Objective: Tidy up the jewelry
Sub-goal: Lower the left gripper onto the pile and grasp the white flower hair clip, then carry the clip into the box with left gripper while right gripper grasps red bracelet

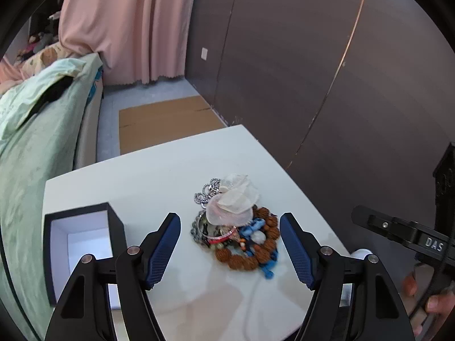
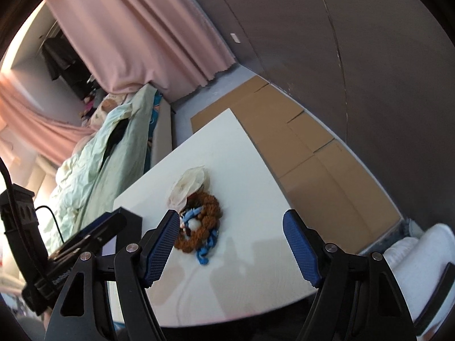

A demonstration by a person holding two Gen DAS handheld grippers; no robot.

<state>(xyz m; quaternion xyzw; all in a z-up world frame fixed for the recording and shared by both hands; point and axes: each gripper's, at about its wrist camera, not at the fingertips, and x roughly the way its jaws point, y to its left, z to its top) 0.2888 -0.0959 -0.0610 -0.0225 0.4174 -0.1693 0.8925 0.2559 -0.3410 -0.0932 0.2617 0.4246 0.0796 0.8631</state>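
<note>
A heap of jewelry (image 1: 236, 227) lies on the white table (image 1: 148, 176): a brown bead bracelet (image 1: 256, 255), a blue cord piece (image 1: 267, 270), a red bangle, a silver chain (image 1: 209, 190) and a pale sheer pouch (image 1: 233, 201) on top. My left gripper (image 1: 230, 244) hovers above the table with its blue pads wide apart on either side of the heap, touching nothing. An open black box (image 1: 82, 241) with a white inside stands to the left. In the right wrist view my right gripper (image 2: 230, 244) is open, just right of the heap (image 2: 199, 221).
A bed with a green cover (image 1: 34, 130) runs along the table's left. Flat cardboard (image 1: 167, 119) lies on the floor beyond the table. Pink curtains (image 1: 128, 25) and a grey wall (image 1: 312, 71) stand behind. The other gripper's black body (image 1: 403, 233) and a hand show at the right.
</note>
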